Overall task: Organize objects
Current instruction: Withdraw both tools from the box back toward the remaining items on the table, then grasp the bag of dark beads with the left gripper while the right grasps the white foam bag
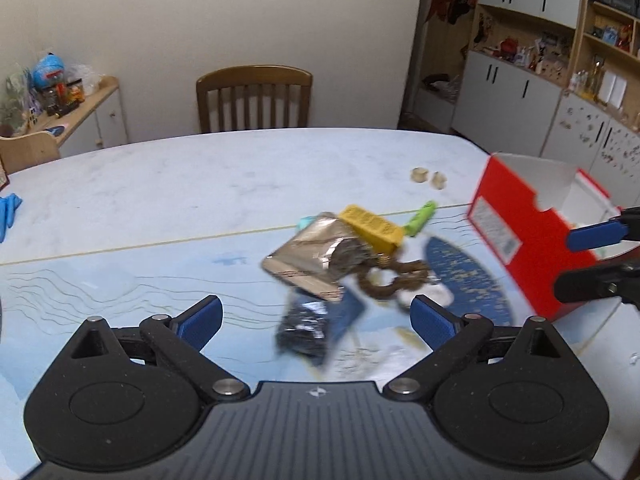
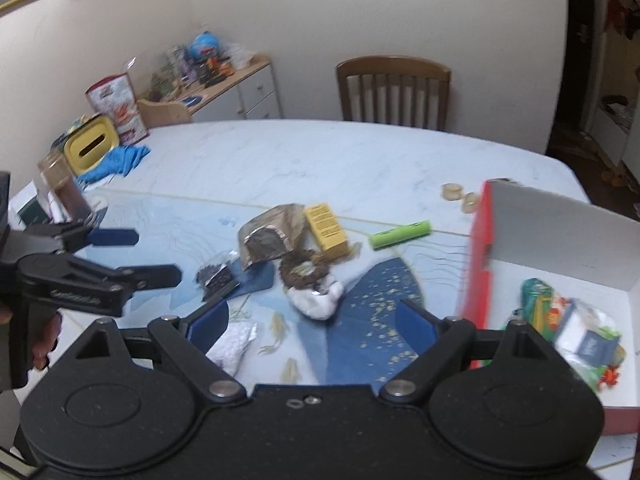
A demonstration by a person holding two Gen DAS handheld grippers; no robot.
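Left claw [image 1: 316, 320] (spread, empty) tilted tableward

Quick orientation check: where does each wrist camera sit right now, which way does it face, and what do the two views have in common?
Left wrist: on the left gripper, angled down across the table at the clutter pile; own open fingers frame the silver pouch; the right gripper enters at right.
Right wrist: on the right gripper, facing the same pile, the red box at right; the left gripper and a hand show at left.
Shared: pouch, yellow box, green tube, wooden chair.
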